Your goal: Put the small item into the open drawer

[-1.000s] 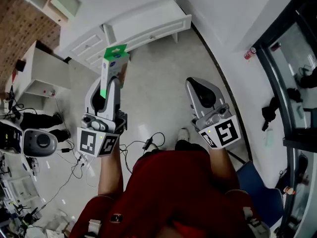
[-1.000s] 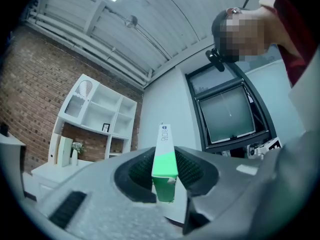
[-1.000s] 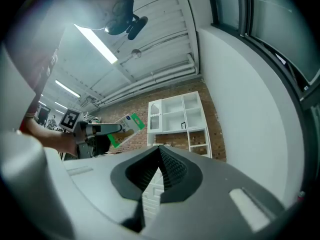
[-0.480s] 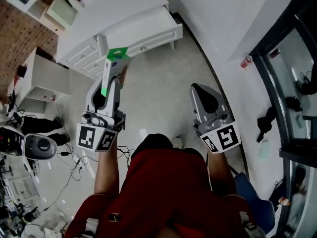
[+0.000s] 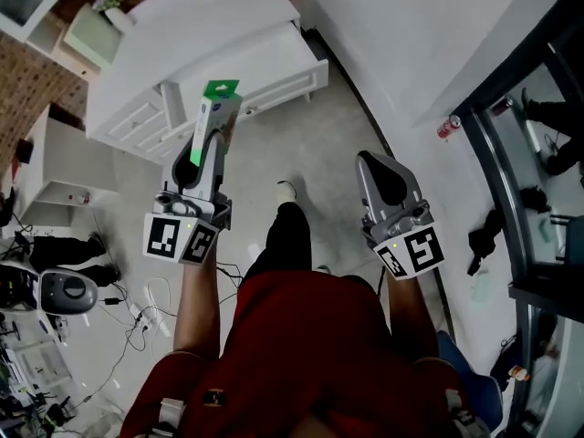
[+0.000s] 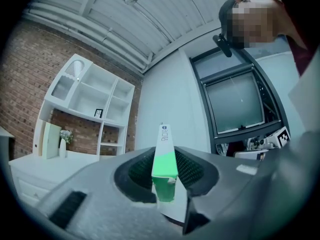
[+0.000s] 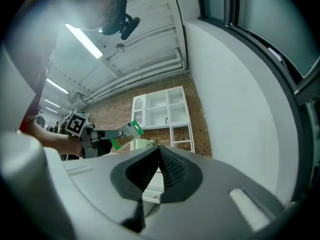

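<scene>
My left gripper (image 5: 213,138) is shut on a slim green and white box (image 5: 216,114), held upright above the floor; in the left gripper view the box (image 6: 164,156) stands between the ribbed pads (image 6: 190,166). Ahead stands a low white cabinet (image 5: 196,21), and its long drawer (image 5: 260,62) juts out towards me. The box is short of the drawer, in front of its left part. My right gripper (image 5: 376,164) is shut with nothing in it; its jaws (image 7: 160,156) meet. From the right gripper view, the box (image 7: 128,131) shows at the left.
A person's dark trouser leg and shoe (image 5: 286,192) step between the grippers. A small white side cabinet (image 5: 64,158) and cables (image 5: 151,299) are on the left. A red can (image 5: 446,128) sits by the window wall. A white shelf unit (image 6: 90,104) is against a brick wall.
The whole view has moved towards the cabinet, and a leg has stepped forward between the grippers. Both grippers keep their hold and spacing.
</scene>
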`<state>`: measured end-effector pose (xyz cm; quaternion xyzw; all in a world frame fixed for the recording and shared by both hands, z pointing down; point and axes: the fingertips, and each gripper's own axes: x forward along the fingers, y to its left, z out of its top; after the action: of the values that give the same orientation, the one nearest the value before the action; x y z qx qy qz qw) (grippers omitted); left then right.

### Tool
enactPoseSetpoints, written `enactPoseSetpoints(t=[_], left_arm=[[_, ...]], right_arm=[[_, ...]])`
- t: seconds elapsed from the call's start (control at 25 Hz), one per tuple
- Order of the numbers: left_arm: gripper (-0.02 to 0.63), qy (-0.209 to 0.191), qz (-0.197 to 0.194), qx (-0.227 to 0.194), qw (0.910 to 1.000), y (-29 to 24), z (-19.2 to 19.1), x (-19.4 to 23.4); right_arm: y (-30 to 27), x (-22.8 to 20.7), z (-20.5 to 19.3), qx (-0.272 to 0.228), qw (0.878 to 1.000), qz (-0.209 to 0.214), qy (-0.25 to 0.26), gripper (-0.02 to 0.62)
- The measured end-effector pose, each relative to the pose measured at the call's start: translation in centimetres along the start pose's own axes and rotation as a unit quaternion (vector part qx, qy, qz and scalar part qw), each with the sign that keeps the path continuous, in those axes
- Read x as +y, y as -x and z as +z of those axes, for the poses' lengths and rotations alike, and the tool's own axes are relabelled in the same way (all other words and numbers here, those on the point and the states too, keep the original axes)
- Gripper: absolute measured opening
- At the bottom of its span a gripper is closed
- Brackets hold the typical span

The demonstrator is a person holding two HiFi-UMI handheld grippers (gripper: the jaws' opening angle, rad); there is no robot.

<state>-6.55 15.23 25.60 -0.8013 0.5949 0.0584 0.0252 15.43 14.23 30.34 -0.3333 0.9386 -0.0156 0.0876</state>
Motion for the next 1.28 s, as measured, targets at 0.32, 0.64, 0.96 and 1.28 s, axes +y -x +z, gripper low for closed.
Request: enactPoseSetpoints(t=[0.32,0.64,0.96,1.28], left_arm=[[0.098,0.003,-0.03,0.032,0.999,-12.4,-5.5,10.6],[0.098,0.004,-0.079,0.099,0.9919,-24.5,-12.1,18.4],[0.098,-0.022,-0.108,0.144,0.9835,-31.7,-17.9,21.6],[0.098,-0.041,-0.106,0.201,0.973,-35.8,-25.5,22.7]], right_arm=[[-14.4,-6.8,-2.5,0.033,0.999,-0.018,0.024,0.012],[-28.7,-14.0,-4.7,0.053,0.997,-0.037,0.031,0.012],[-35.0,-19.0,-6.0,0.069,0.996,-0.038,0.033,0.012],[-37.2,-23.4,-7.2,0.094,0.995,-0.016,0.036,0.012]])
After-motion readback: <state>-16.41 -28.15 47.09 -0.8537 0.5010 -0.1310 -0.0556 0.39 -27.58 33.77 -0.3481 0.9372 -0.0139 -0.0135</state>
